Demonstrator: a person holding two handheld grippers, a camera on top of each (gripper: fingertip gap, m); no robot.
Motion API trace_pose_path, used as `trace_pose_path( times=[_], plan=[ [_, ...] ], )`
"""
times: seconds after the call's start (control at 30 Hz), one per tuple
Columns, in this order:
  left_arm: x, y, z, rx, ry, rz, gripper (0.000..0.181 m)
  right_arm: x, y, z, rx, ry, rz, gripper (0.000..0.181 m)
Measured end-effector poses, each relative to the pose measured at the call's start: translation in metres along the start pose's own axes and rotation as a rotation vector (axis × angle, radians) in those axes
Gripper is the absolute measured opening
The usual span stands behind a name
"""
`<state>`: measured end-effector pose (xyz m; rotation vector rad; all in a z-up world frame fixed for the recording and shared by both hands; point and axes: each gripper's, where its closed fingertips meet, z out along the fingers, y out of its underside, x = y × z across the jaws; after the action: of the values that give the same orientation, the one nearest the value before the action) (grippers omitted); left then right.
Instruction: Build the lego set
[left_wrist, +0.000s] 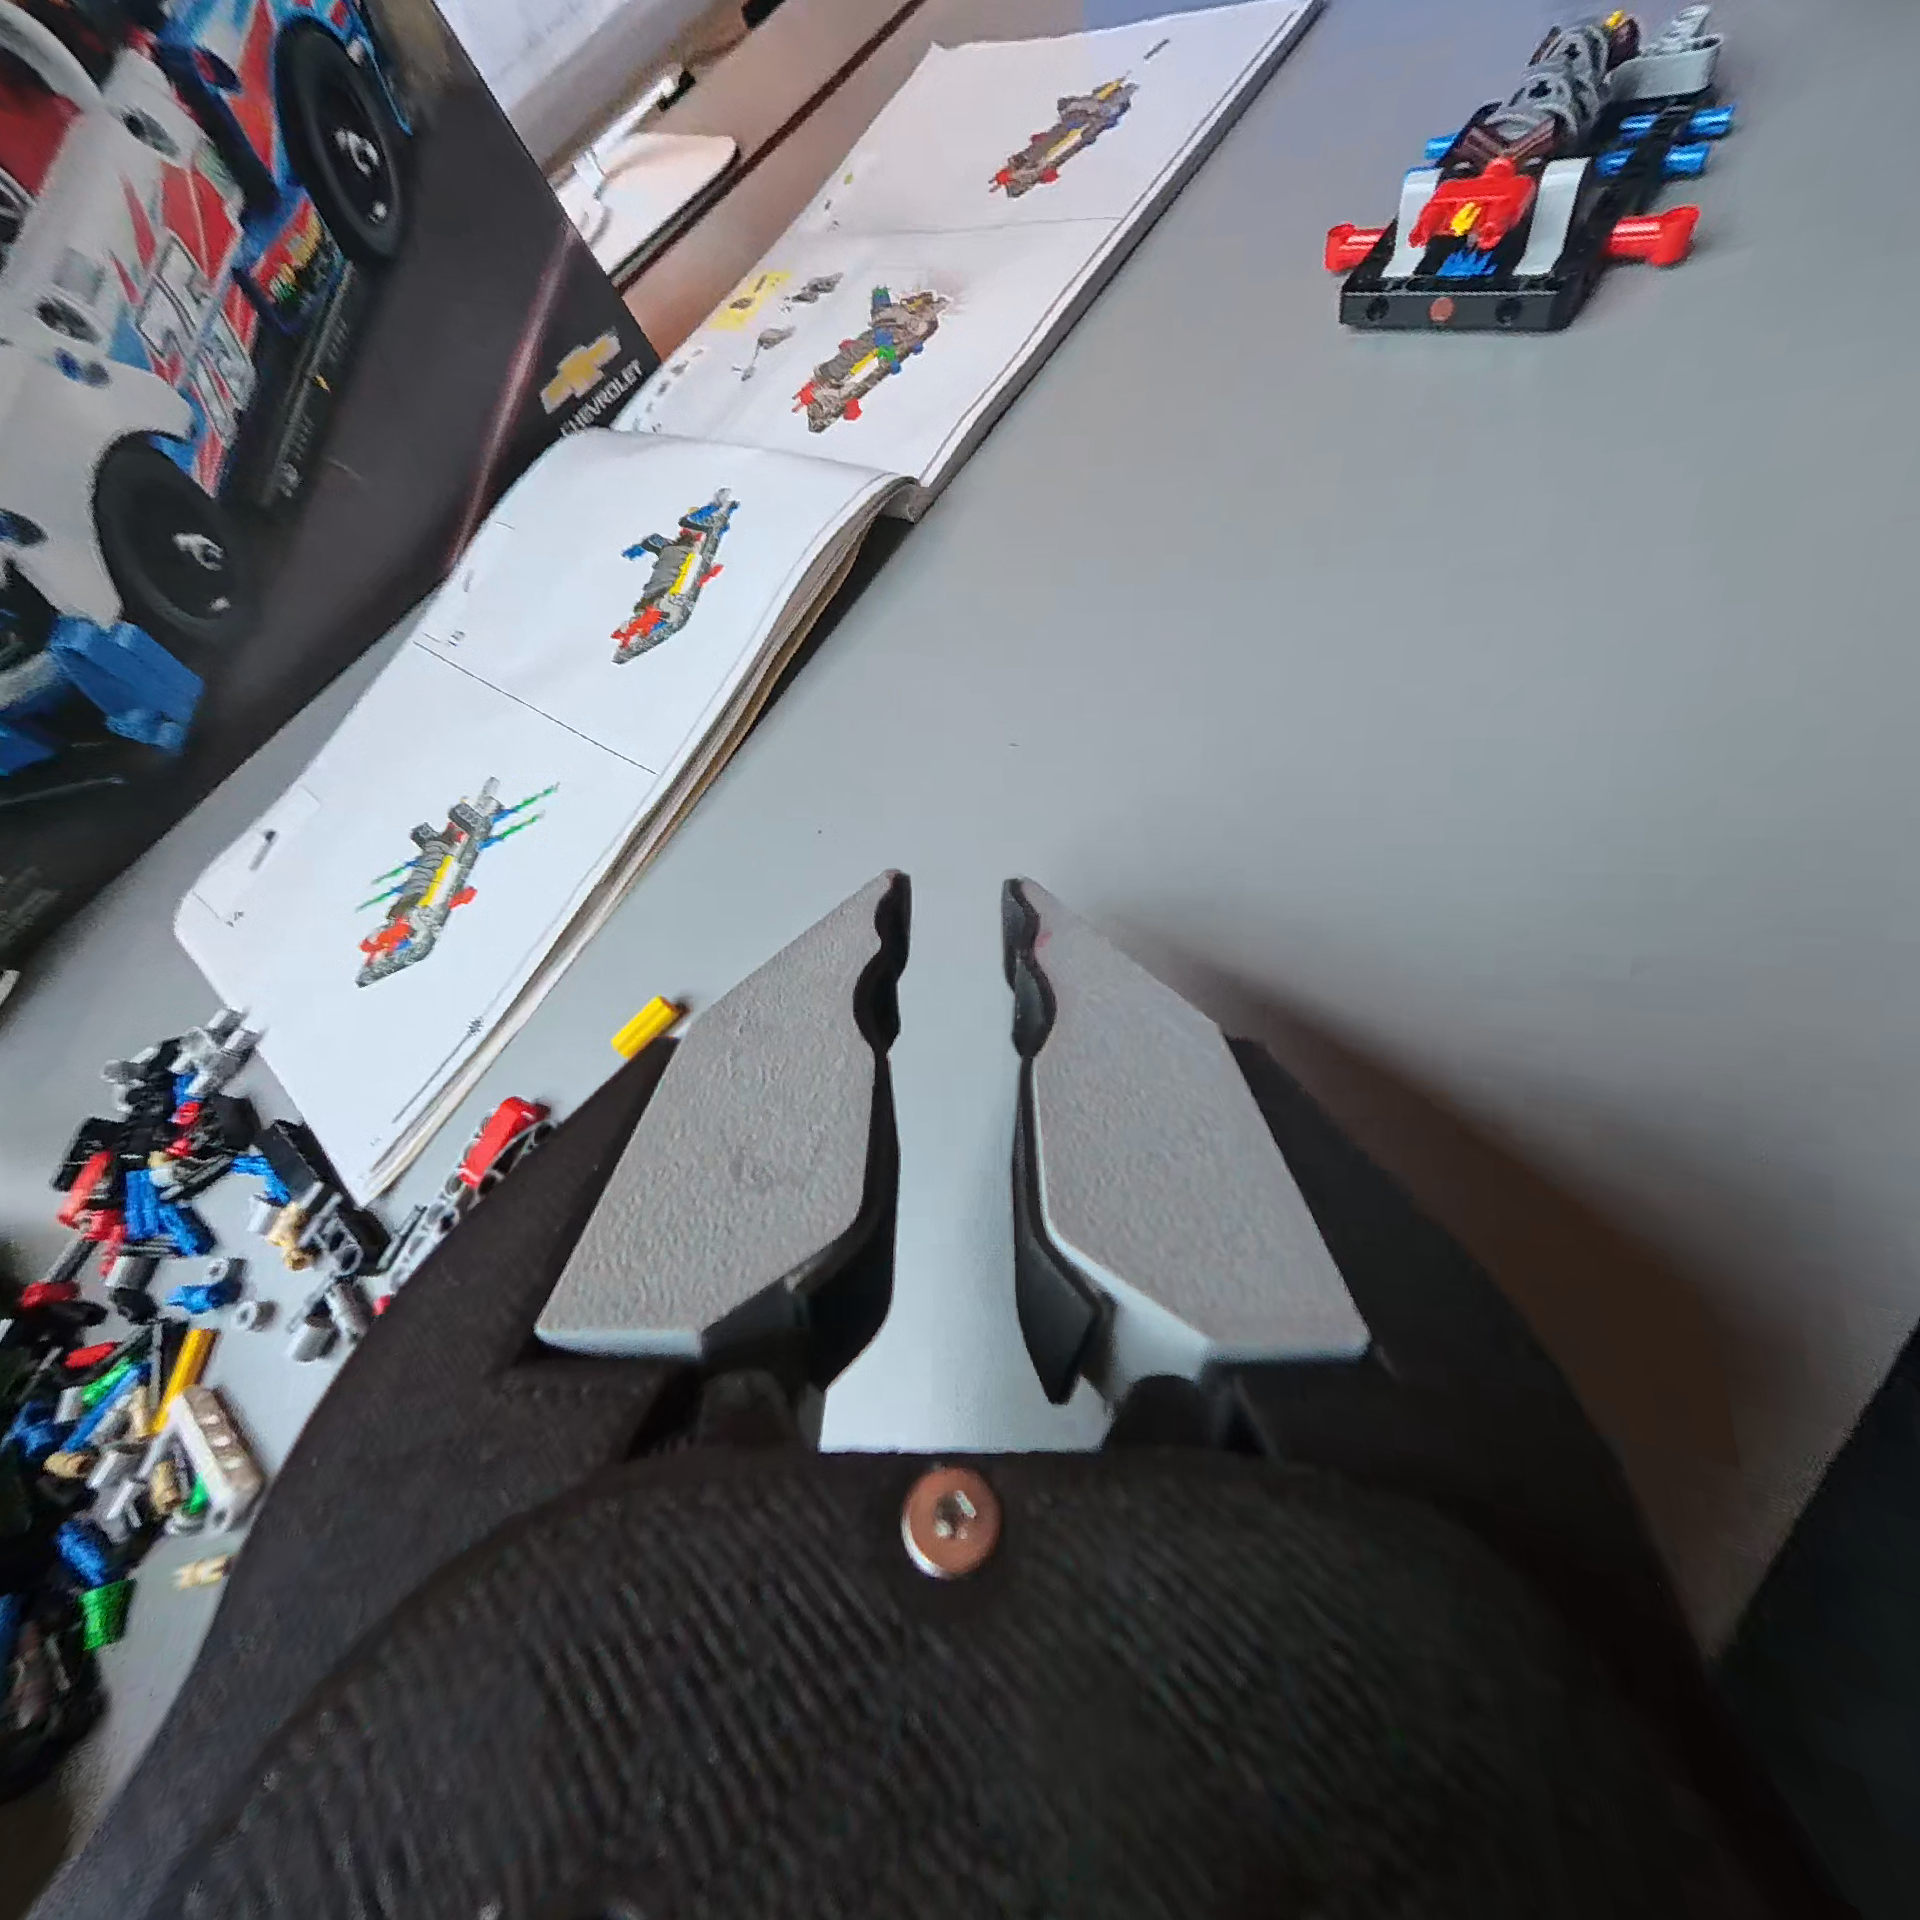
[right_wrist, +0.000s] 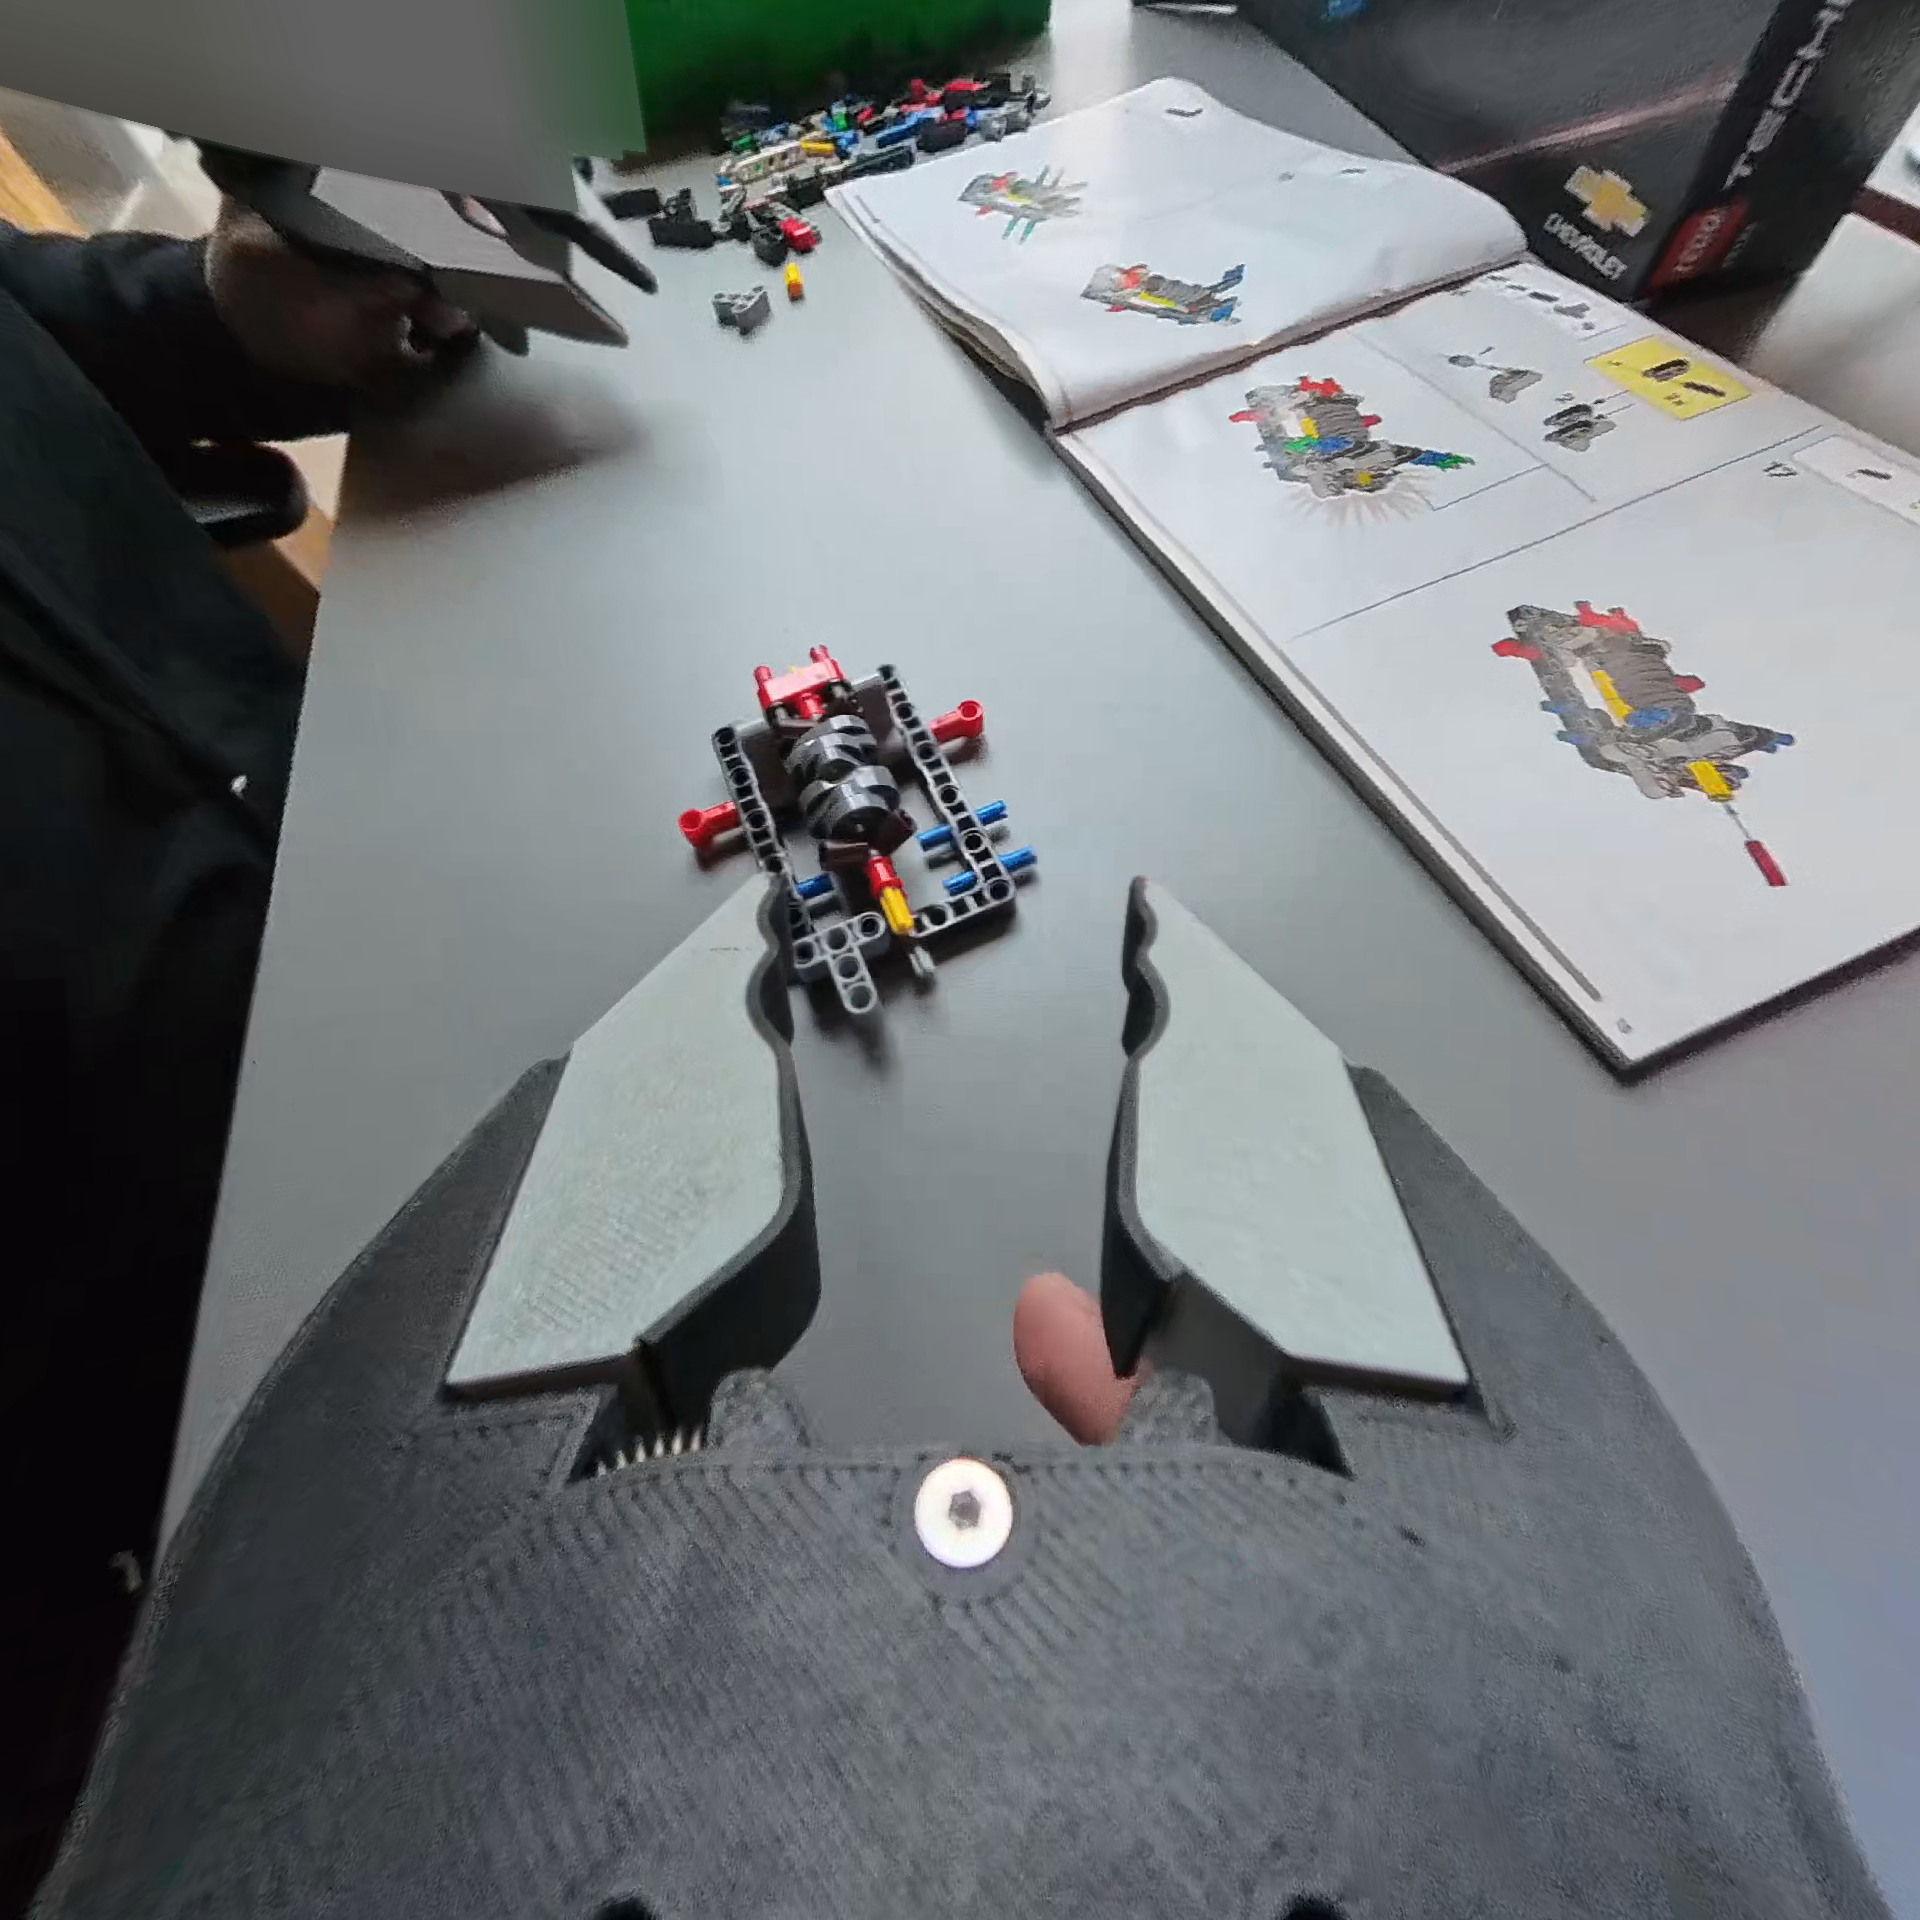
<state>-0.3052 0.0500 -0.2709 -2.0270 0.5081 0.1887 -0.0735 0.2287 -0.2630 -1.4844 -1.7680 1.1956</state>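
Right wrist view shows the right gripper (right_wrist: 951, 914) poised low over the grey tabletop (right_wrist: 540, 644), its jaws spread wide and holding nothing. Just ahead lies the partly built Lego chassis, a black beam frame with dark grey gears, red and blue pins and a yellow axle (right_wrist: 857, 821); its near end sits between the fingertips, close beside the left-hand one, whether touching cannot be told.

Left wrist view shows the left gripper (left_wrist: 956, 904) over bare table, jaws at a narrow gap with nothing between them. The loose pile of small mixed-colour Lego parts (left_wrist: 156, 1247) lies to its left, a short yellow pin (left_wrist: 644, 1025) nearer still, beside the open white instruction booklet (left_wrist: 582, 665). The printed set box (left_wrist: 260, 343) stands behind the booklet.

Judgement: assembly is at an early stage, between part fittings. The right gripper appears set to take the chassis. The next move calls for closing squarely on the frame's side beams, not the protruding pins, while the left fetches the next part.
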Motion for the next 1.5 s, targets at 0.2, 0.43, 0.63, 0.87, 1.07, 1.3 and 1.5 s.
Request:
trace_pose_path(
  times=[0.2,0.43,0.63,0.87,1.07,1.3,1.5],
  plan=[
    [-0.008,0.001,0.000,-0.006,-0.043,-0.035,0.005,0.023,-0.013,-0.011,0.112,0.196,-0.093,0.062],
    [-0.014,0.002,0.001,-0.024,-0.138,0.024,0.000,0.018,-0.012,-0.005,0.090,0.199,-0.126,0.069],
    [-0.015,0.002,0.002,-0.030,-0.181,0.076,0.000,0.020,-0.013,-0.005,0.087,0.241,-0.171,0.071],
    [-0.016,-0.013,-0.010,0.091,-0.170,0.025,0.000,0.037,-0.013,-0.008,0.085,0.339,-0.162,0.082],
    [-0.013,-0.019,-0.014,0.144,-0.108,-0.024,0.000,0.052,-0.011,-0.013,0.078,0.421,-0.130,0.083],
    [-0.017,-0.026,-0.024,0.229,-0.082,-0.087,0.000,0.073,-0.013,-0.022,0.082,0.534,-0.115,0.079],
    [-0.014,-0.022,-0.017,0.179,-0.054,-0.089,0.000,0.089,-0.007,-0.022,0.008,0.644,-0.146,0.077]
  ],
)
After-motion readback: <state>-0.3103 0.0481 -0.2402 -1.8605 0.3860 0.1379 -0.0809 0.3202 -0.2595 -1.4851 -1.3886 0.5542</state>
